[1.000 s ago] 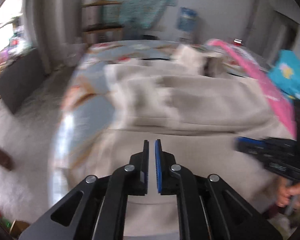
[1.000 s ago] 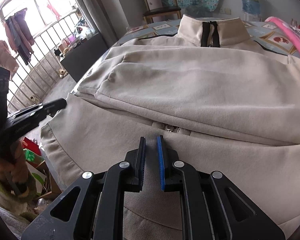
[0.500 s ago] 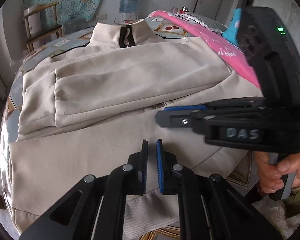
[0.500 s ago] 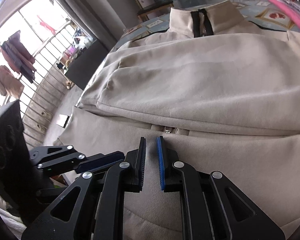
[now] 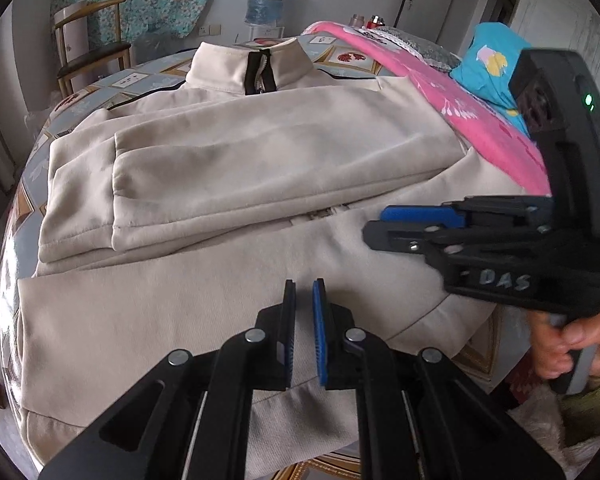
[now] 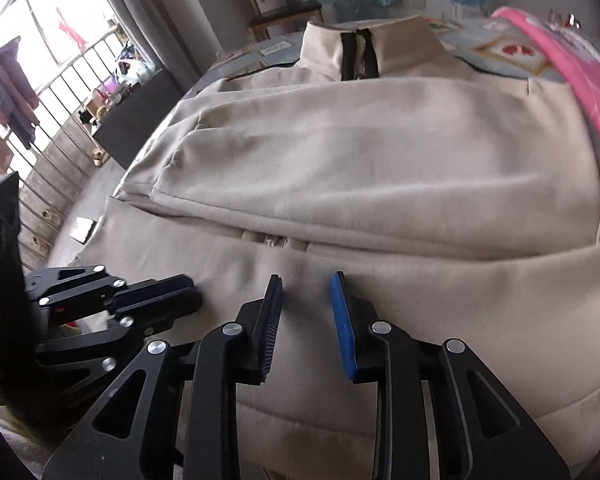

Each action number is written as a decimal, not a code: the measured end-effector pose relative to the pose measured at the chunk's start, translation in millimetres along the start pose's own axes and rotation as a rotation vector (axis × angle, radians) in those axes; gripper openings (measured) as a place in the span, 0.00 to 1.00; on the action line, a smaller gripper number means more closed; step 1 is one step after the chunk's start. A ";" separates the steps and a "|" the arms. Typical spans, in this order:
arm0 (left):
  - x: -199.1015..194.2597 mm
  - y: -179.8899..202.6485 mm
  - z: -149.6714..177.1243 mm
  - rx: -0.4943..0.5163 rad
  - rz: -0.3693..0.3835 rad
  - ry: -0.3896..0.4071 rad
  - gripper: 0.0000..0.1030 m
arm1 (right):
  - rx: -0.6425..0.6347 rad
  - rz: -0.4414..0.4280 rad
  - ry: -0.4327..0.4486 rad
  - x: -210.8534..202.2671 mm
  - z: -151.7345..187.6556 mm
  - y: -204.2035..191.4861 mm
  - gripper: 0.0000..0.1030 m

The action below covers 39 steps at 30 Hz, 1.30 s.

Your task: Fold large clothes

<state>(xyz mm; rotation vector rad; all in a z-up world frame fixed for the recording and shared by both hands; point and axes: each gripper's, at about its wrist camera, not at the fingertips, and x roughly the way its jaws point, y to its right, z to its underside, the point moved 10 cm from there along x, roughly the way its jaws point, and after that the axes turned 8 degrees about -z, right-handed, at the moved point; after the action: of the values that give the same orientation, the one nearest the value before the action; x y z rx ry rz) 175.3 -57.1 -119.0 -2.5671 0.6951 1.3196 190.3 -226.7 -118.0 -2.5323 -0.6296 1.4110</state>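
A large beige zip jacket (image 5: 260, 168) lies face up on a round table, collar (image 5: 252, 64) at the far side, both sleeves folded across its chest. My left gripper (image 5: 304, 292) hovers over the jacket's lower front near the hem, jaws shut with nothing between them. In the right wrist view it shows at the left (image 6: 188, 292). My right gripper (image 6: 306, 284) is just below the zip's lower end (image 6: 274, 240); its jaws are opening and hold no cloth. It enters the left wrist view from the right (image 5: 384, 224), held by a hand (image 5: 572, 340).
A pink cloth (image 5: 480, 120) and a blue cloth (image 5: 488, 64) lie along the table's right side. The patterned table cover (image 5: 32, 160) shows at the left. A wooden chair (image 5: 88, 52) and a water bottle (image 5: 266, 0) stand behind; a balcony railing (image 6: 60, 120) is at the left.
The left gripper swept in over the jacket's lower front beside the right gripper, then held still. The right gripper's jaws went from shut to spread apart.
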 end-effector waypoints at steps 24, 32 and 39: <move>14.8 7.9 -6.8 0.001 0.037 0.001 0.08 | 0.229 0.178 0.104 -60.5 6.3 95.7 0.48; 15.0 8.0 -6.3 0.001 0.043 0.003 0.08 | 0.225 0.188 0.129 -59.7 -0.2 102.4 0.47; 15.4 7.5 -7.9 -0.007 0.054 0.008 0.08 | 0.197 0.219 0.156 -98.5 14.7 90.3 0.47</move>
<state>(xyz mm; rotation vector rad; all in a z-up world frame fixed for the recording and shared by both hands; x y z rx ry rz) 185.1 -71.5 -126.3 -2.5780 0.7673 1.3306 157.5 -351.8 -81.6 -2.5792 -0.1818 1.2502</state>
